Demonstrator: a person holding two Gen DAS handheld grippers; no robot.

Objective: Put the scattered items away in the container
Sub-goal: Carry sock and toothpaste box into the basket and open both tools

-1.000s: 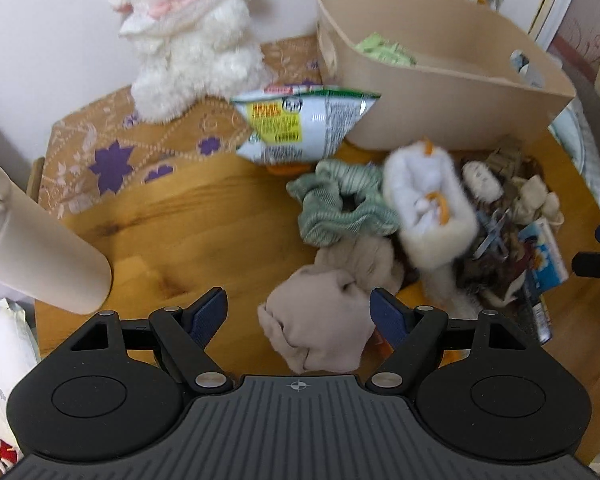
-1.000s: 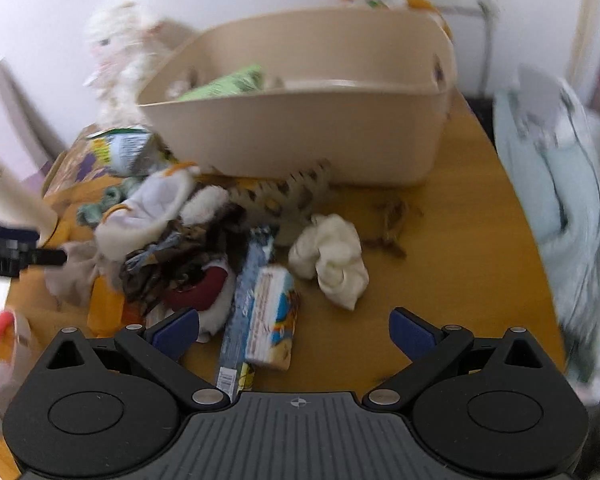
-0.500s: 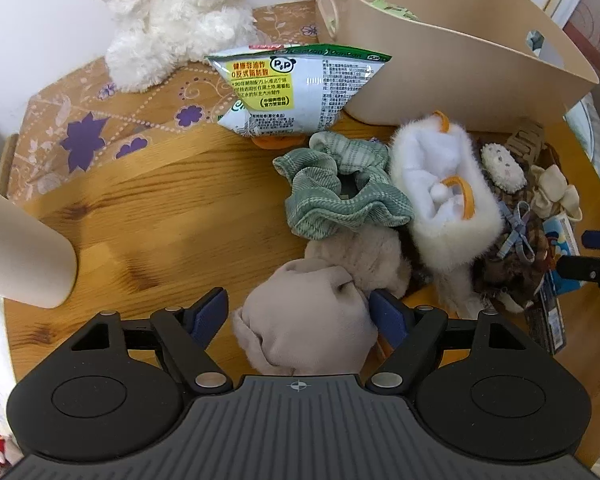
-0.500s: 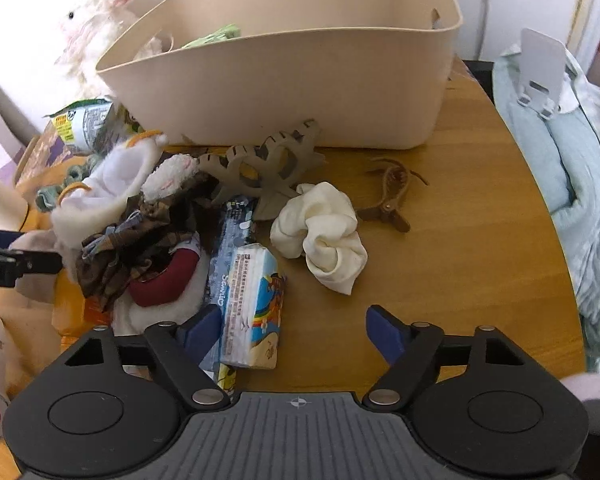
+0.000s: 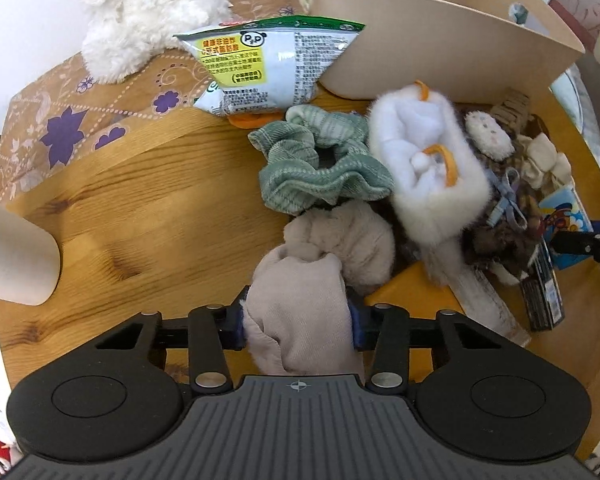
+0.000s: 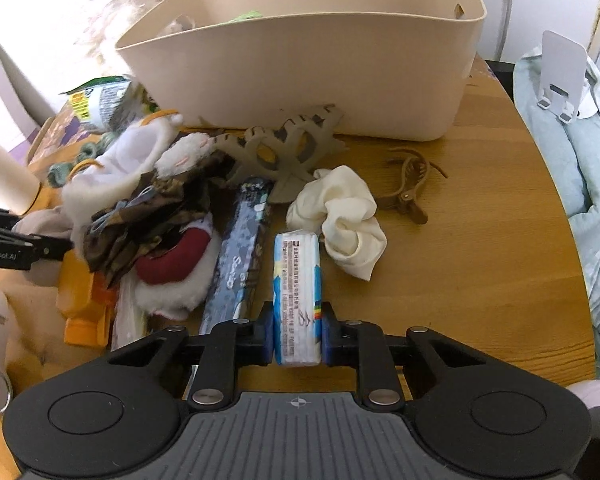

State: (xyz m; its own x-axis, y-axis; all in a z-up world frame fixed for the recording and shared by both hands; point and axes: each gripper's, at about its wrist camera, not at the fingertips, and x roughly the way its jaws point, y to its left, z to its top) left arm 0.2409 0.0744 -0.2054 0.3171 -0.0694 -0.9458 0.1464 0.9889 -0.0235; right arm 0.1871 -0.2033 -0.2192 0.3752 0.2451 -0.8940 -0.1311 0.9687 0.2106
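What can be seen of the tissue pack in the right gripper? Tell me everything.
The tissue pack is a small soft plastic-wrapped packet, white and blue with printed text, a colourful corner patch and a dark scribble. It stands on its narrow edge on the wooden table, its length pointing toward the beige bin. The right gripper is shut on its near end, blue fingers pressing both flat sides. A long dark blue packet lies just beside it.
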